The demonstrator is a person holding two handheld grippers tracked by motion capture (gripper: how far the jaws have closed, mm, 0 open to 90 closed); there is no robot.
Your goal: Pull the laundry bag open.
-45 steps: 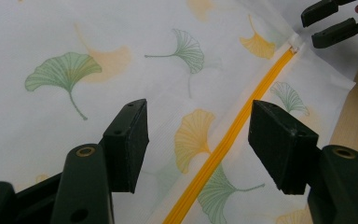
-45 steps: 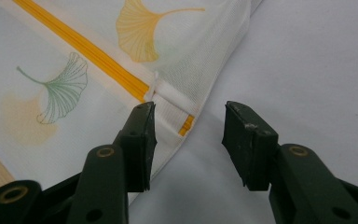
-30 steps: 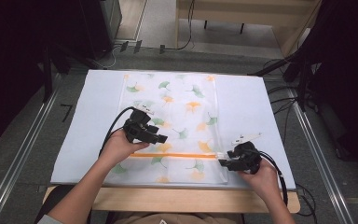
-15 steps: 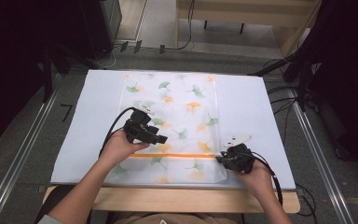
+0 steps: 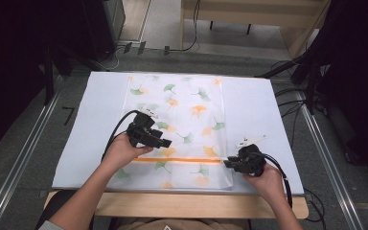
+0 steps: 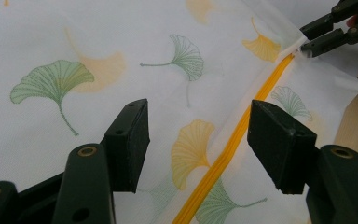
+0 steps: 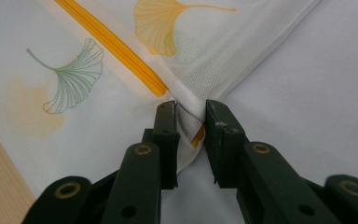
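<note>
On the white surface [image 5: 258, 110] a thin, limp mesh bag [image 5: 182, 115] is spread flat. Its orange zipper [image 5: 177, 160] end, at four o'clock, is pinched by the right gripper [image 7: 189, 122], whose fingers have just been closing; the best hold is judged there. The left gripper [image 6: 198, 140] is held wide open above the zipper.

Matt mesh-weave cloth bag [image 5: 175, 112] with leaf print, ribbed orange zip [image 5: 177, 160]; smooth white table cover [image 5: 254, 108]; bare wood table edge [image 5: 191, 206].

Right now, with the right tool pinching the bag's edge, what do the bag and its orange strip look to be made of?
The bag looks like thin, matte, non-woven or fine mesh fabric: a fine weave texture shows, it is slightly translucent, and it puckers where the right tool pinches it. The orange strip is ribbed lengthwise and faintly glossy, probably a plastic zipper or slide closure, though I can't be certain.
</note>
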